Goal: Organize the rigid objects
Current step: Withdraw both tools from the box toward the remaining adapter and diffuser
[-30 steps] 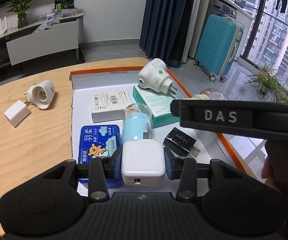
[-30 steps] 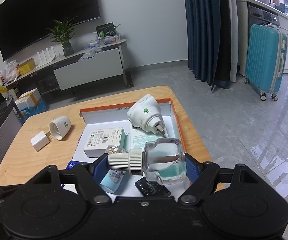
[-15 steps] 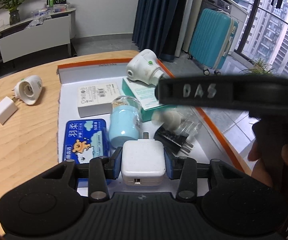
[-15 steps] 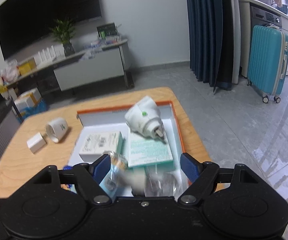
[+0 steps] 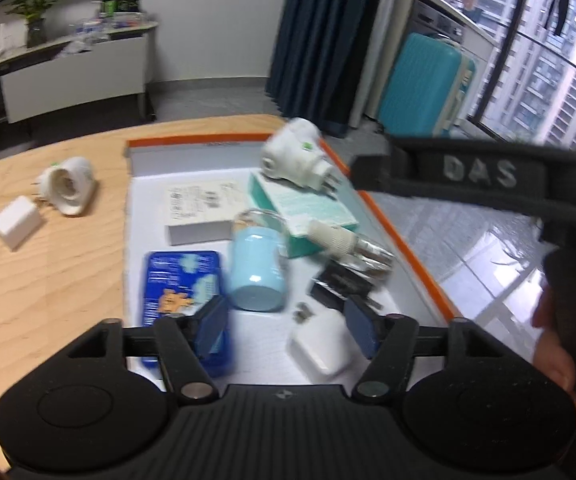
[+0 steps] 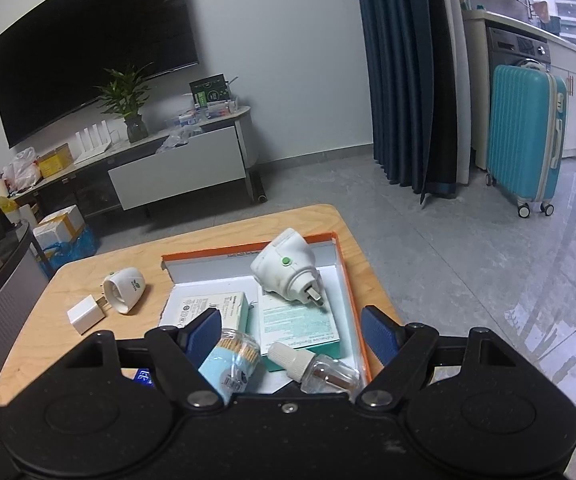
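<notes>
Both the left tongs (image 5: 288,326) and right tongs (image 6: 293,334) gape empty over the orange-rimmed tray (image 5: 403,236), where the white charger (image 5: 319,346) and glass refill bottle (image 6: 323,372) lie gathered with the rest.

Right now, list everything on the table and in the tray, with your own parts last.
Tray: 1, orange rim, white inside, on the table.
Table: 1, light wood.
Plug-in heaters: 2, white; one in the tray on the teal box, one on the table left of the tray.
Teal box: 1, in tray.
White box: 1, in tray, left of the teal box.
Jar: 1, pale blue, lying in tray.
Bottle: 1, clear with white cap, lying in tray.
Tin: 1, blue, in tray.
Black charger: 1, in tray.
White chargers: 2; one in tray, one on the table.
Left gripper: fingers open, empty.
Right gripper: fingers open, empty.
</notes>
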Demonstrator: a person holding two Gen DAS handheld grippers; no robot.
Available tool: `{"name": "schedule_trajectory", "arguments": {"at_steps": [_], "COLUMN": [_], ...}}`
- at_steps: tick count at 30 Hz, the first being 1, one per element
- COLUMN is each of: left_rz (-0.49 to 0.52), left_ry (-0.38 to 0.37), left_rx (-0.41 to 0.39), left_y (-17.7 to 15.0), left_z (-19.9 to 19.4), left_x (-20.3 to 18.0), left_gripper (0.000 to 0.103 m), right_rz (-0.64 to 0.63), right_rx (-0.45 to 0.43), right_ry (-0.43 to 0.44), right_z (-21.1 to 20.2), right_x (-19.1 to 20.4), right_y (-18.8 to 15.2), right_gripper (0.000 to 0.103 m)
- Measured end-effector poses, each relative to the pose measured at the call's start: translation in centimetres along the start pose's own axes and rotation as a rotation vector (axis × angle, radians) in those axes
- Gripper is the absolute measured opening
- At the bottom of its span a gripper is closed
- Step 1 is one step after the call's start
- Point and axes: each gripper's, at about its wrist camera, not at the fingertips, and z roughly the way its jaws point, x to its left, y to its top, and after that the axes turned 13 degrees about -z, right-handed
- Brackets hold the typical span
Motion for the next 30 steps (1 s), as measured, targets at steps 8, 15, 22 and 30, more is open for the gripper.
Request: {"name": "schedule_trajectory", "arguments": {"at_steps": [8,15,22,30], "left_rz": [-0.052,-0.130,-0.196,-0.228], "left_ry": [0.128,0.221,0.301,0.332], "left_rx": [-0.051,-0.077,-0.098,-0.111], "left_y": [1.4,2.6,3.7,4.4], "left_z": [-2.2,-3.9,-5.2,-5.9], "left_x": [3.5,7.8,11.4,13.6], "left_gripper": [0.096,0.102,0.103,0.103], "right_rz": [-0.042,-0.081,-0.124,-0.155], "right_rx": [0.011,0.028,0.045,0.059], "right_ry": [0.029,0.088,0.145,0.183], "right_z": [0.1,0.9,1.8,2.6], "right_x": [2.6,5.5,8.8,11.2], "right_y": [0.6,1.2,2.0,2.7], "right_gripper": [0.092,0.092,0.092,0.092]}}
